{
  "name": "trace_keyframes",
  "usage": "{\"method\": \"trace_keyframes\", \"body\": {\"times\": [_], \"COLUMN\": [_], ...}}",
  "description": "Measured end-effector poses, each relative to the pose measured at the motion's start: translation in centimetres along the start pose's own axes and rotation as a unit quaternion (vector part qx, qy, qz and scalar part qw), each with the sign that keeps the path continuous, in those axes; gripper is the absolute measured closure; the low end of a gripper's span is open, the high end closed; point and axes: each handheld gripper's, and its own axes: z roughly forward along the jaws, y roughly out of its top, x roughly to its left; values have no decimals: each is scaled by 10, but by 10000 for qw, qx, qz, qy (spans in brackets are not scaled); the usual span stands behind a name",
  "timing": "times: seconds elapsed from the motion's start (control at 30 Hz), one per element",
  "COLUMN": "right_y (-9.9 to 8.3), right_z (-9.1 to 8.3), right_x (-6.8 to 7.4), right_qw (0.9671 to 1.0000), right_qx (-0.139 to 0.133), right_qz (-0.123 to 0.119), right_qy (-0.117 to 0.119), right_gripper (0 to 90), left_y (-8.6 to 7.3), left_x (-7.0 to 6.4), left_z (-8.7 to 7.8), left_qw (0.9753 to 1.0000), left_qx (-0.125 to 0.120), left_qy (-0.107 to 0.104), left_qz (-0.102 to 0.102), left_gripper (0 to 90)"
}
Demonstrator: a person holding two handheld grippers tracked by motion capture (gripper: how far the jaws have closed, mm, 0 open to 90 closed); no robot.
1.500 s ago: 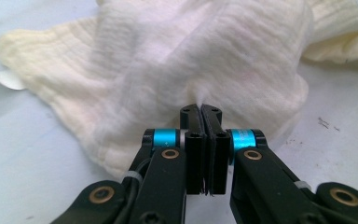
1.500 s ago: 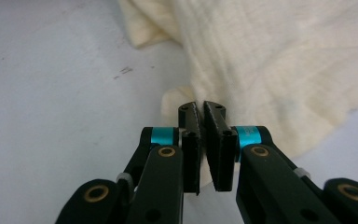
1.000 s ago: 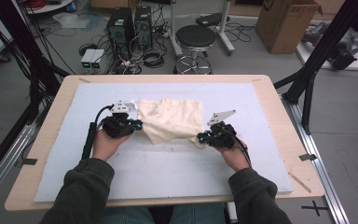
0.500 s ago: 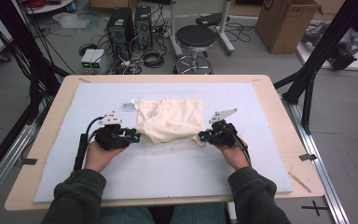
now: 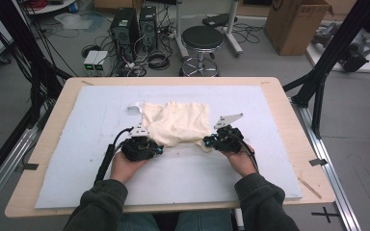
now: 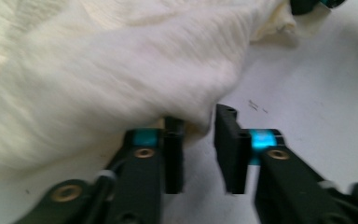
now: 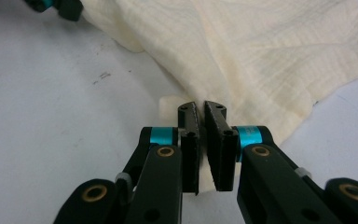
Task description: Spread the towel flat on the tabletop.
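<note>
Pale-blue surface (image 5: 96, 125): left claw (image 6: 199, 140), jaws now apart, has dropped back to the cloth (image 5: 178, 124)'s near-left edge for a fresh grip; right claw (image 7: 200, 128) stays clamped on its near-right corner.

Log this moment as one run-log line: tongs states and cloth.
left tongs: open, jaws either side of cloth edge | right tongs: shut on cloth | cloth: cream, rumpled, on white mat

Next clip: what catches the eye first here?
A crumpled cream cloth lies mid-table on the pale blue mat. The right tongs are pinched shut on its near edge, while the left tongs stand open at a fold of it. Behind the table, a black stool stands among cables.
</note>
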Motion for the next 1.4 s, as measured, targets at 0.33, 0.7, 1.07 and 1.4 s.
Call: {"method": "trace_keyframes", "body": {"times": [0.33,0.7,1.07,1.4], "right_y": [4,4,1,-4], "right_z": [-9,-12,3,12], "right_x": [15,25,-4,-17], "right_qw": [9996,9992,9999,9993], "right_qx": [-163,-101,60,75], "right_qz": [-186,-277,135,367], "right_qy": [98,255,49,-89], "right_gripper": [846,845,845,836], "left_y": [7,8,16,21], "left_x": [-2,4,33,43], "left_z": [-33,-42,-16,11], "left_qw": [10000,9995,9970,9964], "left_qx": [61,199,-201,339], "left_qy": [-23,-213,409,459], "left_qz": [49,-93,-622,-630], "left_gripper": [869,681,712,701]}}
